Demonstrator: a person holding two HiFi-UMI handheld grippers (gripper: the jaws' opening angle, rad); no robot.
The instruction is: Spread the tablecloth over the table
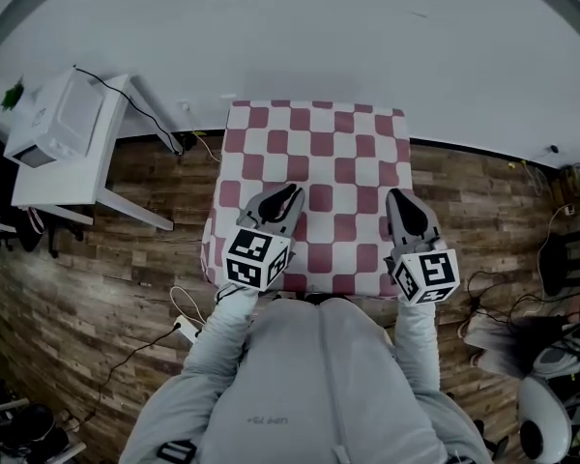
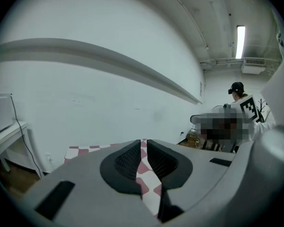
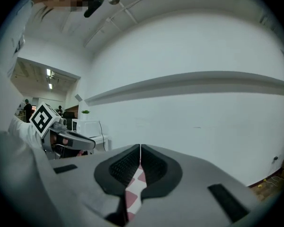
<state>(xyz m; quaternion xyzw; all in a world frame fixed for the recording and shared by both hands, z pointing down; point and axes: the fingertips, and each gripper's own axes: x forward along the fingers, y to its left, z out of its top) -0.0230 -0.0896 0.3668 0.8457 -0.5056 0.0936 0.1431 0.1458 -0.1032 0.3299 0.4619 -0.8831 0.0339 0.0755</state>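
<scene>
**A:** What lies on the table, and how much of it is covered?

**B:** The red-and-white chequered fabric tablecloth (image 1: pixel 314 177) lies flat over the whole top, so the table itself is hidden beneath it. The cloth reaches the table's far edge, by the white wall (image 1: pixel 319 37). It drops over the table's left side and its near edge.

**A:** And the two tools?

**B:** Both hang above the near half of the table, and as far as I can see neither touches the cloth.
- **Left gripper** (image 1: pixel 290 194): it is over the table's near left part, with its jaws drawn in to a narrow slit. The chequers showing through the slit seem to belong to the cloth lying below. Nothing is pinched.
- **Right gripper** (image 1: pixel 399 199): it is over the table's near right part, with its jaws pressed together. No fold is caught between the pads.

**A:** So what is done, and what remains?

**B:** By my judgement the spreading proper is finished, since I see no bunching and no bare top. What may remain is small: evening the overhang and smoothing along the table's near edge. That edge is partly screened by the grippers and the person's grey sleeves (image 1: pixel 222 327). I cannot tell whether it hangs straight.
</scene>
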